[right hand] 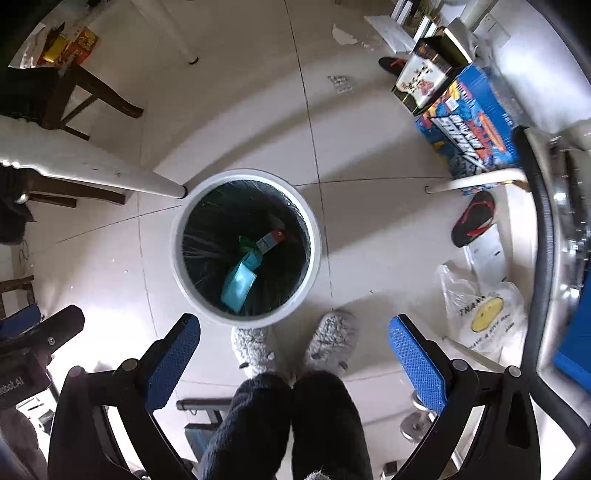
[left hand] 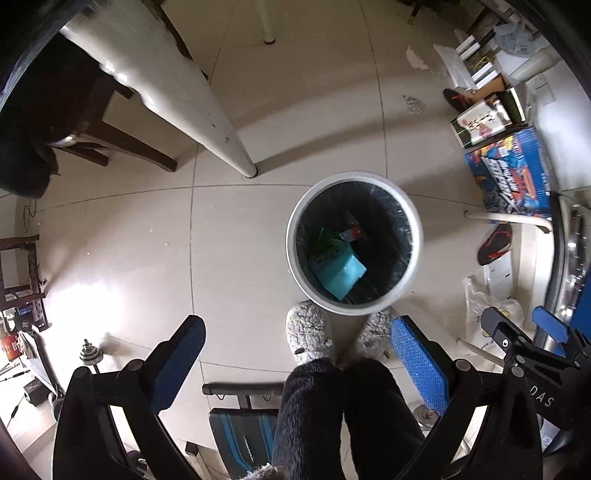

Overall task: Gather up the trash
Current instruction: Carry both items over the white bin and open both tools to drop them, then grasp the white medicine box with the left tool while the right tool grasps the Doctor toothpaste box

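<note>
Teal packet (left hand: 338, 271) in white bin (left hand: 416, 236); both grippers' jaws spread, "DAS" on right gripper (left hand: 524, 328).

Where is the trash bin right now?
The white bin stands on the tiled floor just ahead of the person's grey slippers, beside a white table leg.

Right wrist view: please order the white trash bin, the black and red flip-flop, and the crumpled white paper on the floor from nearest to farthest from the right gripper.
1. White trash bin: just ahead of the open right gripper, slightly left.
2. Black and red flip-flop: farther, on the right, by the blue box.
3. Crumpled white paper: farthest, at the top, on bare floor.
</note>
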Tool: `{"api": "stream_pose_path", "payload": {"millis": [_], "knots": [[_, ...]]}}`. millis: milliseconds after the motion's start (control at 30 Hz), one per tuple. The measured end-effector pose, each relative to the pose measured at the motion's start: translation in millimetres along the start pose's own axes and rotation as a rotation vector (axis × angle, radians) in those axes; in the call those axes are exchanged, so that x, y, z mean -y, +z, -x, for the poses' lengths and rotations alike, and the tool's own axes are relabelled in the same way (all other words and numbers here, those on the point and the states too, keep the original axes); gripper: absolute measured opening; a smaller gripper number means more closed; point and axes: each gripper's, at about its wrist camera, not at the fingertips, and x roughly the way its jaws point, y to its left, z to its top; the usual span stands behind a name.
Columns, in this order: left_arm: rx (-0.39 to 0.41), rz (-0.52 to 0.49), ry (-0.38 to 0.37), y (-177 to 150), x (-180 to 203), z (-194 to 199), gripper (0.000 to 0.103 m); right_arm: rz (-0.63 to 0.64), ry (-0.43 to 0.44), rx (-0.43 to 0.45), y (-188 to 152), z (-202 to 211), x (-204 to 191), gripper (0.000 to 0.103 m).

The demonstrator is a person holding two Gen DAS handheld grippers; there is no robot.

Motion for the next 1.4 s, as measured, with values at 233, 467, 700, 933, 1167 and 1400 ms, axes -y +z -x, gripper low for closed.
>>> {"api": "stream_pose_path", "payload": {"millis": [233,467,700,933,1167,1400], "knots": [[0.039,0.002,-0.007,-26,-4,85,0.103,0.016,0.003,0.021,-26,100,-4,0.103],[0.072,-0.012,-0.024,-47,-5,170,0.103,-0.031,0.058,0.032,-49,201,-2,0.103],[0.261,-0.081,0.012,-13,14,258,0.103,-0.121,0.150,0.096,-39,307,6,0.103],[0.380,-0.278,0.100,72,71,293,0.103,-0.152,0.131,0.160,26,370,43,0.103],[0.261,-0.520,0.226,166,148,255,0.103,-0.069,0.035,0.121,125,363,100,0.103],[0.046,-0.618,0.287,244,180,188,0.103,0.025,0.012,0.037,227,330,137,0.103]]}}
